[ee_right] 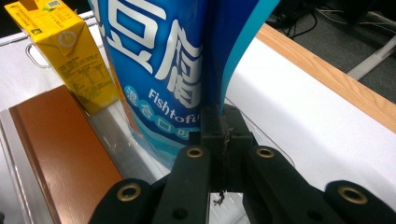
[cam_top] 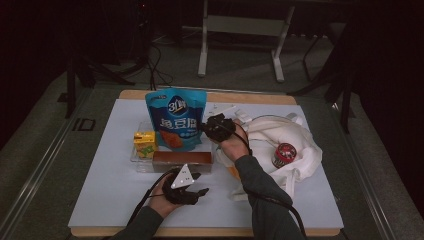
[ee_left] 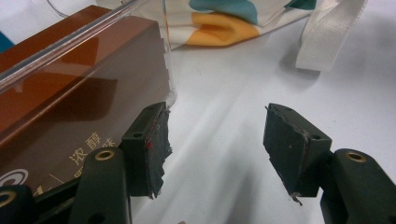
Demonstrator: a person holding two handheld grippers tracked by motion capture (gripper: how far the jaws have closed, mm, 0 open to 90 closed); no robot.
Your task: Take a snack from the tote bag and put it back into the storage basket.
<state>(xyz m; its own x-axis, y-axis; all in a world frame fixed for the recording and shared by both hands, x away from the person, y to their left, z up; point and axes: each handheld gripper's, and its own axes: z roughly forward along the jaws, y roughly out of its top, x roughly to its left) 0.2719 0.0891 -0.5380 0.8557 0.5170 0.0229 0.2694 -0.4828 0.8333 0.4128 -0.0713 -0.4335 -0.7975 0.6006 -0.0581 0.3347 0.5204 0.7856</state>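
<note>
The right gripper (ee_right: 224, 135) is pinching the side edge of the blue fish tofu pouch (cam_top: 176, 119), standing at the tray's (cam_top: 135, 159) twelve o'clock. The left gripper (ee_left: 217, 149) is hovering spread at the brown box's (cam_top: 181, 161) six o'clock.

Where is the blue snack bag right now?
In the high view the blue snack bag stands at the table's far left-centre, beside the yellow carton, pinched by the right gripper.

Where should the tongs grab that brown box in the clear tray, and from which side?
Best across the brown box's narrow width near its right end, coming from above: it lies flat, long and slim, and the clear tray's wall shields its long front face.
</note>
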